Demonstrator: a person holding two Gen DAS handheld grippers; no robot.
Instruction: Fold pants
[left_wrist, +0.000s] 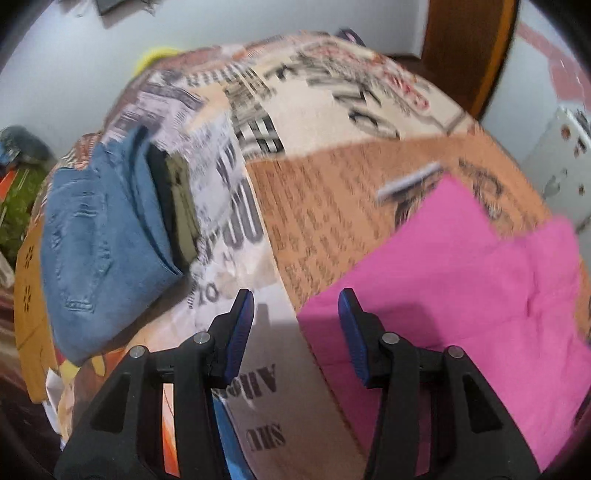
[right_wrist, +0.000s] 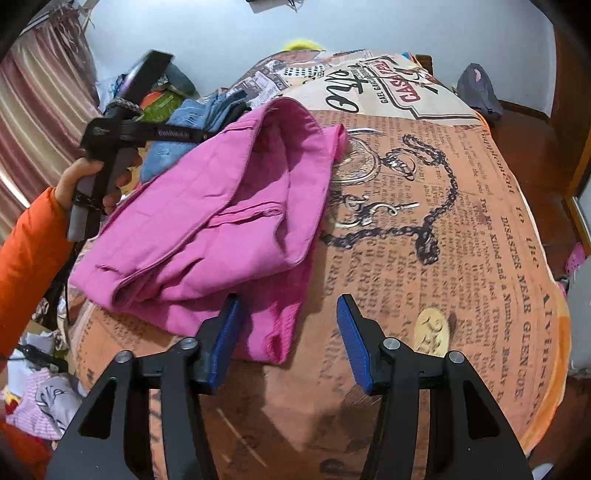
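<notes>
Pink pants (right_wrist: 221, 206) lie folded in a loose bundle on the printed blanket (right_wrist: 443, 229); they also show at the right of the left wrist view (left_wrist: 461, 288). My left gripper (left_wrist: 295, 299) is open and empty, just left of the pants' edge above the blanket. My right gripper (right_wrist: 286, 306) is open and empty, over the near edge of the pants. The left gripper's body, held by a hand in an orange sleeve, shows in the right wrist view (right_wrist: 110, 147).
A stack of folded jeans (left_wrist: 99, 243) and dark and olive garments (left_wrist: 177, 206) lies at the left of the blanket. Piled clothes (right_wrist: 40, 398) sit on the floor at lower left. A wooden door frame (left_wrist: 469, 48) stands behind.
</notes>
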